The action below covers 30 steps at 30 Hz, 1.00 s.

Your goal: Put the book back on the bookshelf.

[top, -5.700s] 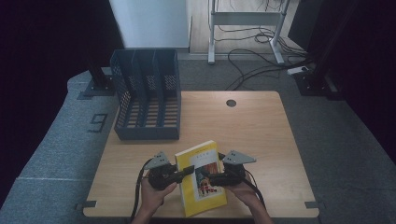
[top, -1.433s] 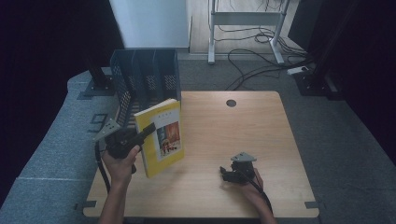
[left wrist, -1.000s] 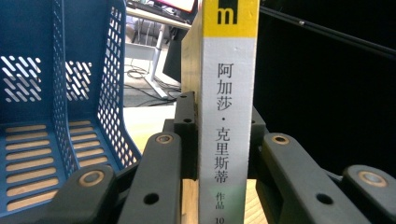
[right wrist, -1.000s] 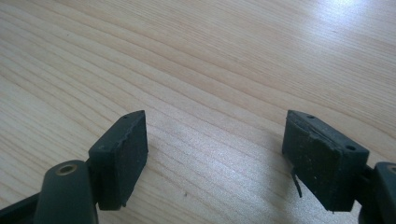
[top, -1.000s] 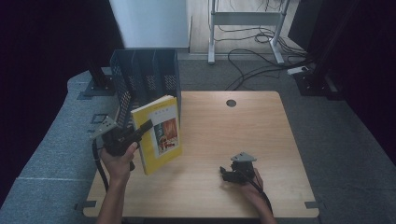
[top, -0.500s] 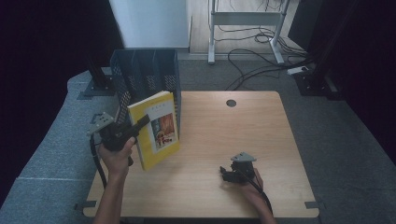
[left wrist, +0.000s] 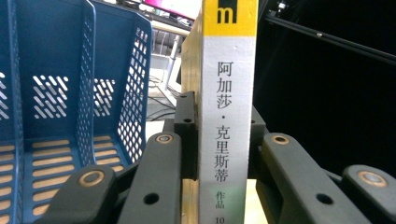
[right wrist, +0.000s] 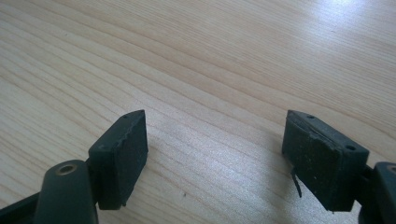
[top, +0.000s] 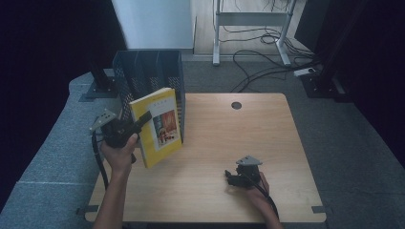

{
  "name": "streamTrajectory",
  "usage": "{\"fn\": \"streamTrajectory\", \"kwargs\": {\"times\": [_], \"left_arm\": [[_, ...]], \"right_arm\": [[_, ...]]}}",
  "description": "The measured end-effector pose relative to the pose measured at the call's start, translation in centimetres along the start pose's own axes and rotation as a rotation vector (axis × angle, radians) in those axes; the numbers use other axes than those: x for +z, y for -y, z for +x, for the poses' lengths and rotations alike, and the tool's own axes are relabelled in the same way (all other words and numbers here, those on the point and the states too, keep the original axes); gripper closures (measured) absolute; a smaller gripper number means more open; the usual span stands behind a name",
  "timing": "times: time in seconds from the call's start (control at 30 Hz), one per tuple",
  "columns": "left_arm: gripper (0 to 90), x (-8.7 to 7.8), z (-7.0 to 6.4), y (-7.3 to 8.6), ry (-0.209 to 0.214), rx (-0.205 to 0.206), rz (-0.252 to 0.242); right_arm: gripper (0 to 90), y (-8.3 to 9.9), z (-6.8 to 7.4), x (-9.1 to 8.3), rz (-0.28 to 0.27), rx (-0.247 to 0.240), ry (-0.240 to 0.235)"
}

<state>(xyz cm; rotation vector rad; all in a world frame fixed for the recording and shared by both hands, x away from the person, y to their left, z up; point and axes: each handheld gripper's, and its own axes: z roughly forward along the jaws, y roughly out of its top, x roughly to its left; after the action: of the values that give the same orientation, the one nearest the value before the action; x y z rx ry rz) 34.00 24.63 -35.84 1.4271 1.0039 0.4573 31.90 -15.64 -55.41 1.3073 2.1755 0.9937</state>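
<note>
Upright, book (top: 157, 125) edges rack (top: 152, 76) (touching).

Light wooden table (top: 267, 143), rounded corners, round dark hole (top: 236, 105) near the far edge. Blue mesh file rack (top: 165, 71) stands on the corner well left of that hole. Right gripper (top: 231, 177) rests on the wood nearer than the hole.

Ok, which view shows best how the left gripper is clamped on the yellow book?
The left gripper view: the left gripper has both jaws pressed against the yellow book at its white spine. The high view shows the book tilted, lifted beside the blue file rack, but the grip is small there. The right gripper view shows bare table.
</note>
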Motion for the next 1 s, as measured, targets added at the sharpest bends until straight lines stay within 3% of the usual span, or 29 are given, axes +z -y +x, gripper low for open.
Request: {"fn": "streamTrajectory", "kwargs": {"times": [1.0], "left_arm": [[75.7,1.9,0.7,-3.0,-0.043,0.013,-0.022]], "right_arm": [[21.8,0.0,0.0,0.0,-0.001,-0.001,0.001]]}}
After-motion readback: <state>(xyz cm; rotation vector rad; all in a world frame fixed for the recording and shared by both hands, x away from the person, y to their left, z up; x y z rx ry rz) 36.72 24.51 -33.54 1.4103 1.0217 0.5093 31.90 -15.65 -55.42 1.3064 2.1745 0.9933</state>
